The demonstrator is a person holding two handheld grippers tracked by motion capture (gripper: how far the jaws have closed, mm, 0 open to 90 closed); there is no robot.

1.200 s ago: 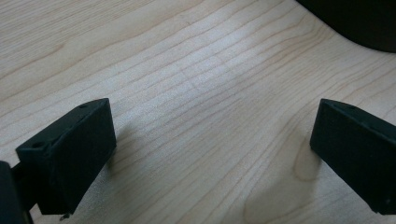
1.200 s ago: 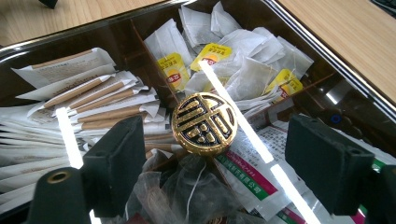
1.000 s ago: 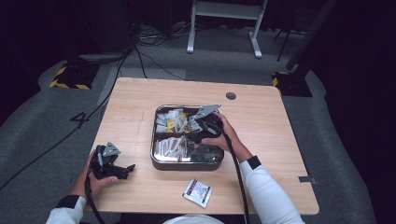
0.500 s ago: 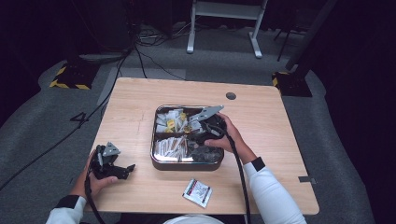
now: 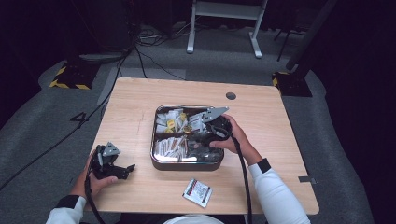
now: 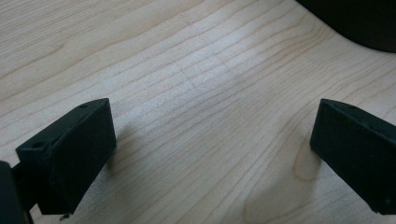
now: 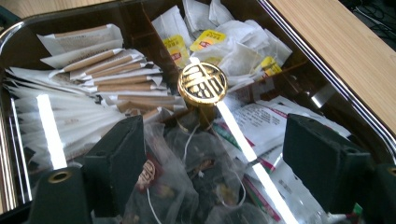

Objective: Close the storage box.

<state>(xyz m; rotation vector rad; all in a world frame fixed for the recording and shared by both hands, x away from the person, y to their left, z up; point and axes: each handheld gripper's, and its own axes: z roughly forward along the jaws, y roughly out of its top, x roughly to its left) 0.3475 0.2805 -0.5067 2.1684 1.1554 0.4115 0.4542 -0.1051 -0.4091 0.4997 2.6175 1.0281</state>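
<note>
- Right gripper [image 7: 210, 163]: jaws apart, hovering over the tray [image 5: 159, 158], above clear sachets [image 7: 187, 186] in its near compartment.
- Gold knob [image 7: 202, 84]: at 12 o'clock from this gripper, at the tray's centre.
- Left gripper [image 5: 126, 169]: jaws apart, resting on the tabletop [image 5: 140, 102], well apart at 9 o'clock.

Light wooden table [image 5: 140, 112] with a metal tray [image 5: 156, 161] and one small packet [image 5: 197, 192].

Standing on grey carpet, rounded corners, small dark round hole [image 5: 230, 96] near the far edge. Near the middle, resting directly on the wood, the shiny tray with compartments of tea bags and sachets. Just in front of the tray, close to the near edge, the flat white and red packet, apart from the tray. At the near left corner, the left gripper [image 5: 111, 165] low over bare wood, jaws wide apart.
</note>
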